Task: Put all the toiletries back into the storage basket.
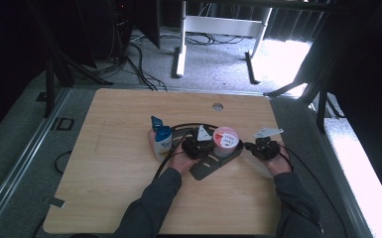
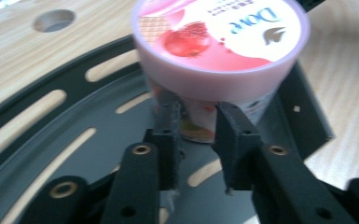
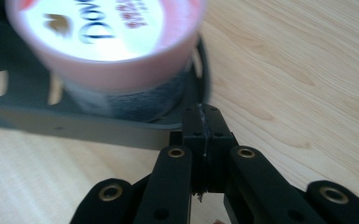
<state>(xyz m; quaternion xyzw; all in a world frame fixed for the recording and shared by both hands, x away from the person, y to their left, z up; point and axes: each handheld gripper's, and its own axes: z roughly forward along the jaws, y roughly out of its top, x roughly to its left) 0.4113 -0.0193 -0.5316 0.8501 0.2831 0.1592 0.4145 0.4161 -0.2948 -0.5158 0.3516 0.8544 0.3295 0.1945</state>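
Left gripper (image 2: 196, 122): we see its jaws partly closed, spread a little, with nothing between them; the tips sit just short of the tub's lower wall, so we judge no grip yet.
Right gripper (image 3: 204, 122): its jaws are pressed together, and they appear to pinch the near edge of the black slotted plate (image 3: 121, 133).
Step in hand: we judge one gripper is steadying the plate while the other lines up on the tub.
Pink tub (image 2: 221, 46): it stands upright on the plate, lid on, contents hidden.
Next move: we think the left jaws must widen to span the tub.
Blue-capped bottles (image 1: 159, 138): they stand left of the plate on the worktop (image 1: 109, 163), closed.
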